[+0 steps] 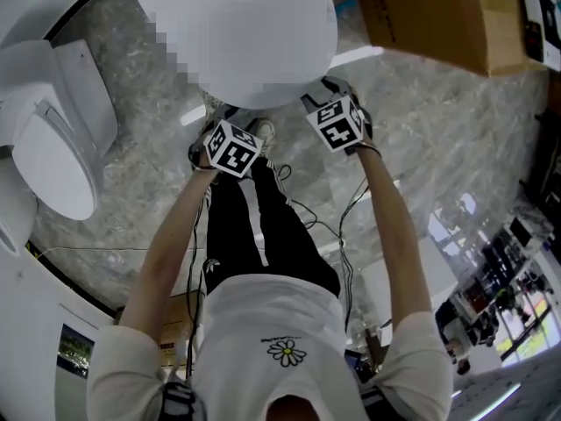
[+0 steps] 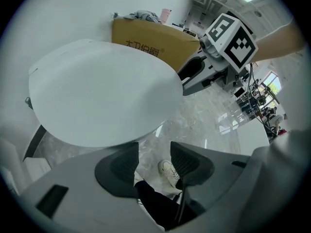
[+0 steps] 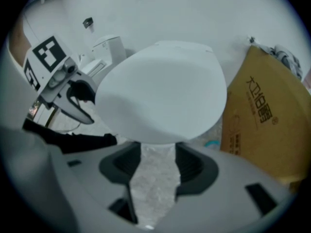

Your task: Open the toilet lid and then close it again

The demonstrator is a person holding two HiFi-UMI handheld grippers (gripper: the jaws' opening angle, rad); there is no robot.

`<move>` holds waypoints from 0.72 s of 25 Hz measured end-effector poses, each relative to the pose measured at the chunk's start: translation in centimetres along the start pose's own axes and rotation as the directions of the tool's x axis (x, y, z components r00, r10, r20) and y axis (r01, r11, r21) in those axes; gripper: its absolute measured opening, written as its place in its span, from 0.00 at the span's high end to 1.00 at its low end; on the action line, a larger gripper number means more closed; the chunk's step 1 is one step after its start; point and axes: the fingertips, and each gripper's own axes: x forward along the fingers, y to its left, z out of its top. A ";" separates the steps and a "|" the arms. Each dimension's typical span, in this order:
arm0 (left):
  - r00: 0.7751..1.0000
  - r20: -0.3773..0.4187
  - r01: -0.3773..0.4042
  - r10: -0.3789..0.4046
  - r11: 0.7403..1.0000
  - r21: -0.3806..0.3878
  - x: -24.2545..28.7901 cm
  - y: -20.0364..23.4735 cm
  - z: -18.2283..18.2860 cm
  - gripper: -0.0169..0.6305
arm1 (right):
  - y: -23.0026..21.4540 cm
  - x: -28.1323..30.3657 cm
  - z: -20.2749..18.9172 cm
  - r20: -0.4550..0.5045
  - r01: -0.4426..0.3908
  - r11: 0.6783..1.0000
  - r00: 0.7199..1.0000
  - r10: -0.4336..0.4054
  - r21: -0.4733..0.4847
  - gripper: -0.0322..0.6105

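Standing over a closed toilet, a person holds a two-jaw gripper in each hand, both aimed steeply down at the front rim of the toilet lid [image 1: 280,51]. The lid is a smooth, glossy white oval. Its long axis runs straight away from the person, so the hinge end is at the far side, by the wall. The left gripper [image 1: 230,146] hangs just off the lid's front-left edge. Its ribbed dark pads are apart, and only a shoe and a dark trouser leg show between them. The right gripper [image 1: 337,121] hangs just off the lid's front-right edge. Its jaws are also apart, with bare floor in the gap. It looks slightly nearer the rim, which sits right at its jaw tips. Neither gripper touches the lid. A brown cardboard box [image 1: 438,11] stands to the lid's right. The grey veined marble floor [image 1: 438,147] is beneath the lid.
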 end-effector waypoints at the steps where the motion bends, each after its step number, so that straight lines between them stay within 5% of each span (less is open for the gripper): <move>1: 1.000 -0.002 -0.001 0.001 1.000 0.001 0.3 0.1 -0.1 0.63 | 0.0 0.4 -0.1 -0.004 -0.001 1.000 1.000 0.001 0.002 0.58; 18: 0.999 -0.038 0.012 -0.013 1.000 -0.029 3.0 1.7 -1.3 0.65 | -0.3 3.2 -0.8 -0.041 -0.018 1.000 0.999 0.017 -0.014 0.58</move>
